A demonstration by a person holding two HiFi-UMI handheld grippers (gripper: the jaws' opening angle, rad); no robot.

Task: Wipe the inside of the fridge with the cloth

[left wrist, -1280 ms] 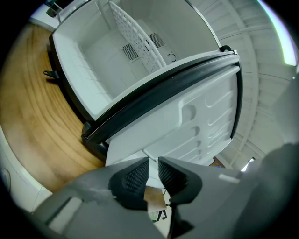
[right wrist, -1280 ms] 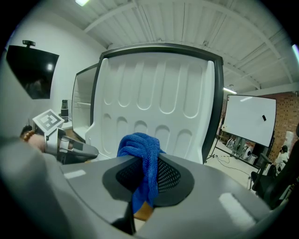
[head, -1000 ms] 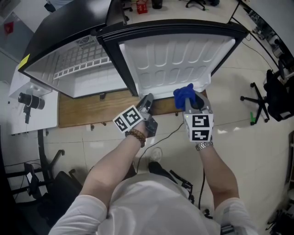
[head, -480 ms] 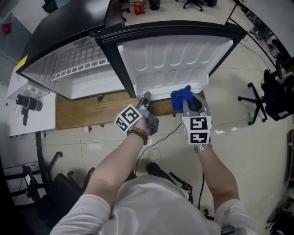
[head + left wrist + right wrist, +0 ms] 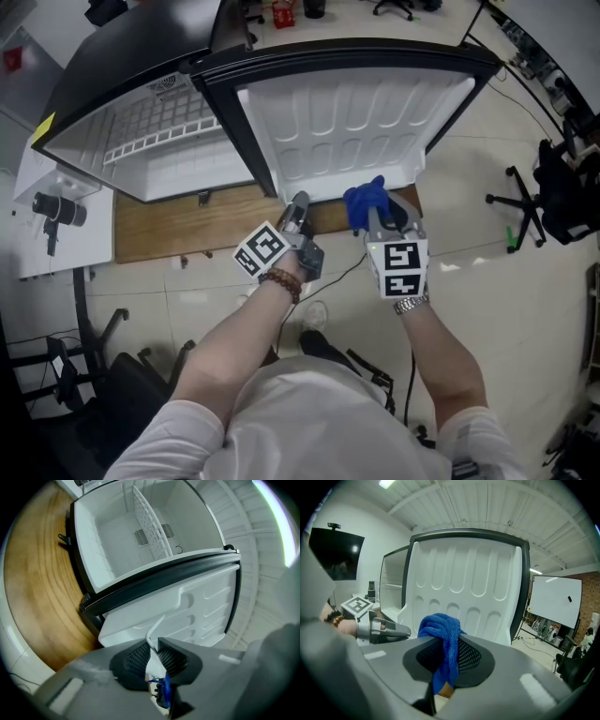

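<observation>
The small fridge (image 5: 178, 141) stands on a wooden table with its door (image 5: 356, 122) swung wide open, white inside. My left gripper (image 5: 298, 202) is at the door's lower edge. In the left gripper view its jaws (image 5: 153, 651) have just been closing, and a thin white lip of the door (image 5: 187, 616) now sits pinched between the pads. My right gripper (image 5: 380, 211) is shut on a bunched blue cloth (image 5: 364, 199), held just in front of the door's inner panel (image 5: 468, 583). The cloth (image 5: 443, 630) hangs down between the right pads.
A wire shelf (image 5: 150, 531) divides the fridge's cavity (image 5: 122, 531). The wooden table (image 5: 187, 220) juts out below the fridge. A white table with a black device (image 5: 61, 208) stands at the left. An office chair (image 5: 534, 202) and a whiteboard (image 5: 555, 602) are at the right.
The left gripper has rolled slightly at the door's edge. The right gripper and the cloth have hardly moved.
</observation>
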